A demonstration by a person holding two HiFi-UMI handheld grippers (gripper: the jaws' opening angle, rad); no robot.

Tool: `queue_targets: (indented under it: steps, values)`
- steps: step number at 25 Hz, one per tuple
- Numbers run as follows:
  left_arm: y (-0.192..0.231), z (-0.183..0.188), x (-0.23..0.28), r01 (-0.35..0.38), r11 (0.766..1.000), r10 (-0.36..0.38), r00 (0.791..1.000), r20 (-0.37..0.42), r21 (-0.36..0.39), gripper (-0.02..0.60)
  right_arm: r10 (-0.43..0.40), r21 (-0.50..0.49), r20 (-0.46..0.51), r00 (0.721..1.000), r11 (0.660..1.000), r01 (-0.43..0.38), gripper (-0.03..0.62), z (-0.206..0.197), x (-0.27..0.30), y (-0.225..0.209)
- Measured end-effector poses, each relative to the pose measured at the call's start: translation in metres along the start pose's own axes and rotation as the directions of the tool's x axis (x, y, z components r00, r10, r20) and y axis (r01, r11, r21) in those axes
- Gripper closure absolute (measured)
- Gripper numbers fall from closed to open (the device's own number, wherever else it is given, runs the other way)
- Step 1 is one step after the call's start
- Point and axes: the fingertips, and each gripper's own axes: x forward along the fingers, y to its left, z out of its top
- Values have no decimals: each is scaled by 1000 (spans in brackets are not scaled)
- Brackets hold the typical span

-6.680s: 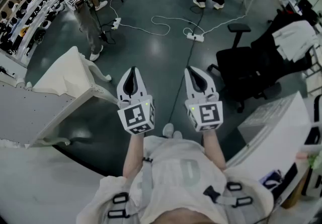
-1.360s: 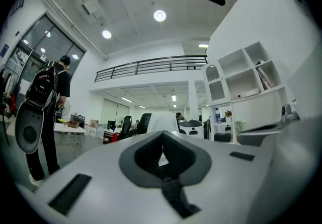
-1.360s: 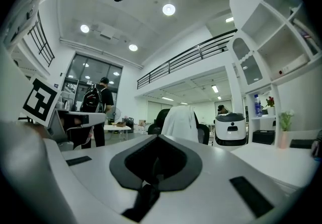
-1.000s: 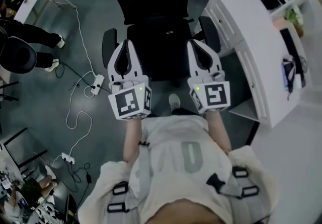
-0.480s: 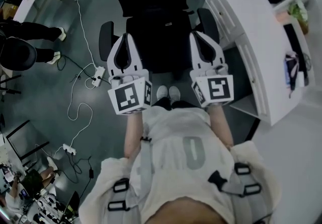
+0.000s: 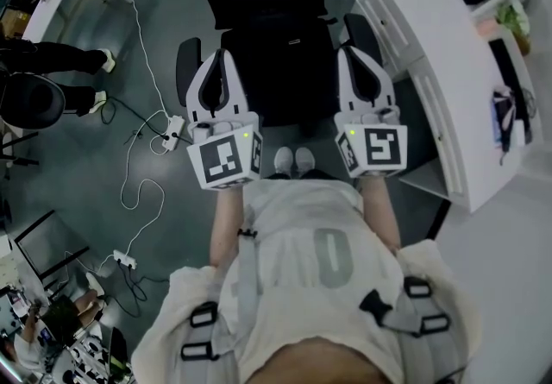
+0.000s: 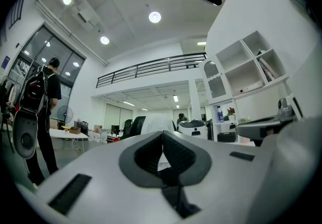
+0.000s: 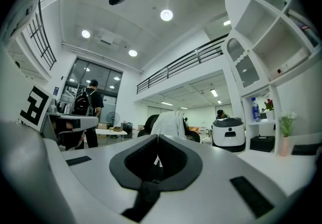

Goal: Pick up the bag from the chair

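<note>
Currently the left gripper and right gripper are hovering closed and empty, with the black chair just ahead between them, its dark seat hiding the outline of the bag, which, likely soft and light, is inviting a top-edge grasp.

White desk, floor power strip, white cable, person wearing backpack
</note>
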Motion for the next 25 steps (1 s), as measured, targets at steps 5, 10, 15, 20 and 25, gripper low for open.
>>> queue_targets:
  steps: [5, 10, 15, 20, 25]
  values:
    - [6, 6, 6, 15, 1000, -16, 1000, 25, 15, 575, 8, 5, 2, 1000, 1000, -8, 588, 1, 7, 6]
    - [1, 7, 9, 50, 999, -50, 998, 43, 12, 574, 4, 19, 18, 1000, 1000, -4, 588, 3, 9, 4]
    - [-2, 5, 14, 87, 996, -87, 996, 18, 16, 438, 30, 14, 5, 1000, 999, -30, 548, 1, 16, 5]
    - [1, -1, 16, 97, 995, -96, 995, 22, -22, 287, 49, 38, -8, 999, 998, -48, 270, -6, 24, 7]
    - [7, -5, 19, 80, 997, -80, 997, 10, -17, 284, 45, 17, -31, 999, 999, -44, 260, -13, 27, 4]
